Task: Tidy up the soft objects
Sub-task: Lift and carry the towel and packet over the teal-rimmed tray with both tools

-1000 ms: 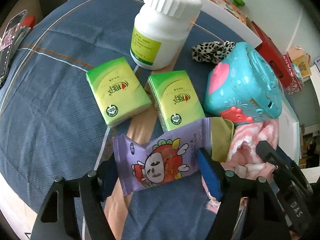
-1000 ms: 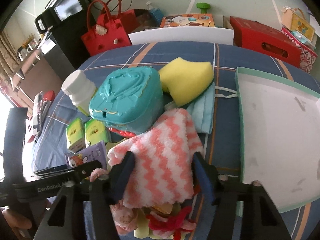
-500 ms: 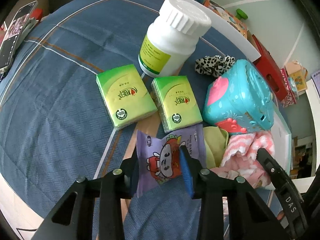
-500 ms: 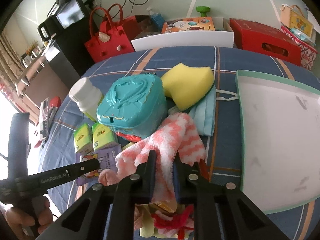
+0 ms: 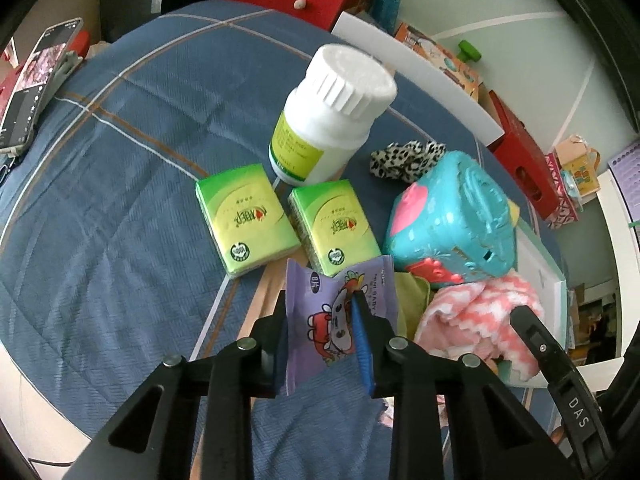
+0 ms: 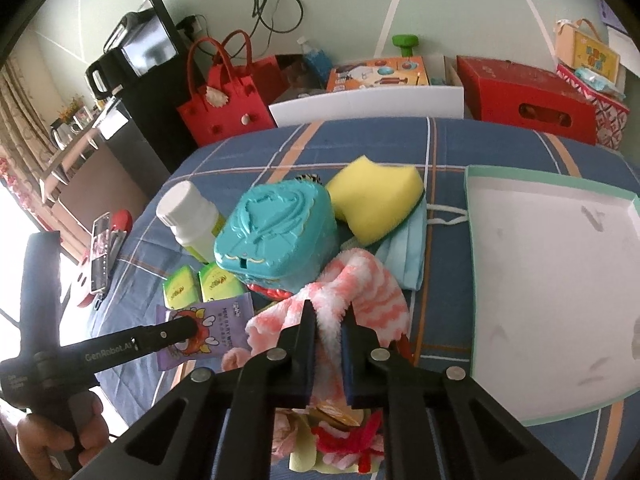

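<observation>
the left gripper [image 5: 320,322] has its jaws clenched on the near half of a purple foil wet-wipe packet with a cartoon print [image 5: 340,316], the film buckling into a fold between the blue pads. the packet looks light, limp and slick, so a hold across its padded middle would probably serve better than one on the thin sealed edge, which could slide out. its far edge lies against one of two green pocket tissue packs [image 5: 334,232], with the other [image 5: 246,220] just beside it on the blue plaid cloth [image 5: 100,200].

the right gripper [image 6: 328,336] is pinched tight on a bunched ridge of a pink and white zigzag fluffy towel [image 6: 360,296]. the towel seems soft, light and easily squashed; it will likely drape and drag, and could snag the small pile of plush bits under it, so a deep bite on a thick fold suits it.

beyond the towel stands a teal hard plastic toy case [image 6: 276,236], touching it, with a white screw-cap bottle [image 6: 188,216] to the left, and a yellow sponge [image 6: 376,196] and pale blue face mask [image 6: 404,248] behind. a shallow white tray with a mint rim [image 6: 472,264] lies to the right, probably where soft things belong.
</observation>
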### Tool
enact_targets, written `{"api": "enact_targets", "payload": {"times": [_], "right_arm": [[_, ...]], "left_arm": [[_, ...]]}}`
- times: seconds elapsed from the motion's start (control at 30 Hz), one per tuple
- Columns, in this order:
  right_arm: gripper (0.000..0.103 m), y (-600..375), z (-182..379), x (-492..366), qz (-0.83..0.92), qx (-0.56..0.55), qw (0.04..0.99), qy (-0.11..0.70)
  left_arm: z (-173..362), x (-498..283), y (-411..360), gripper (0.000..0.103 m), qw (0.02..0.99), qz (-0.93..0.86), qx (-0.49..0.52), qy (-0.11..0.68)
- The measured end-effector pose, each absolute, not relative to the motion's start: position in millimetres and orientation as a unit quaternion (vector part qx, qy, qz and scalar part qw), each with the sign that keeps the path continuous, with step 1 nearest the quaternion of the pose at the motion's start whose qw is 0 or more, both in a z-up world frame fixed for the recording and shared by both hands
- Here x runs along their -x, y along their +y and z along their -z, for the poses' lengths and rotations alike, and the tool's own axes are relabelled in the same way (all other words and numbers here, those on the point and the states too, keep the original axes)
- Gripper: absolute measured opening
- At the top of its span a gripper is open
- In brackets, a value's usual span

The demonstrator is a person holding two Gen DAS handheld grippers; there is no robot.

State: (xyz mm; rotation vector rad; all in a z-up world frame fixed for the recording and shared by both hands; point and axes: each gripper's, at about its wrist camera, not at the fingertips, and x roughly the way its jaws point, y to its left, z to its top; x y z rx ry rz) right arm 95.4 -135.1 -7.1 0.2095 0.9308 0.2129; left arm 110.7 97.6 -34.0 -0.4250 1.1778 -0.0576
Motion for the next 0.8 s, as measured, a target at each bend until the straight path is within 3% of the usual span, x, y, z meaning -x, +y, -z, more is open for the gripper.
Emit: {"api": "enact_targets", "payload": {"times": [0.8], "right_arm": [[0.011,-145,-71,-59,-0.097,-0.094,0.935,0.328]], "left_arm": [[-49,-95,89,0.027,0.864,0.062,0.201,0.458]]}}
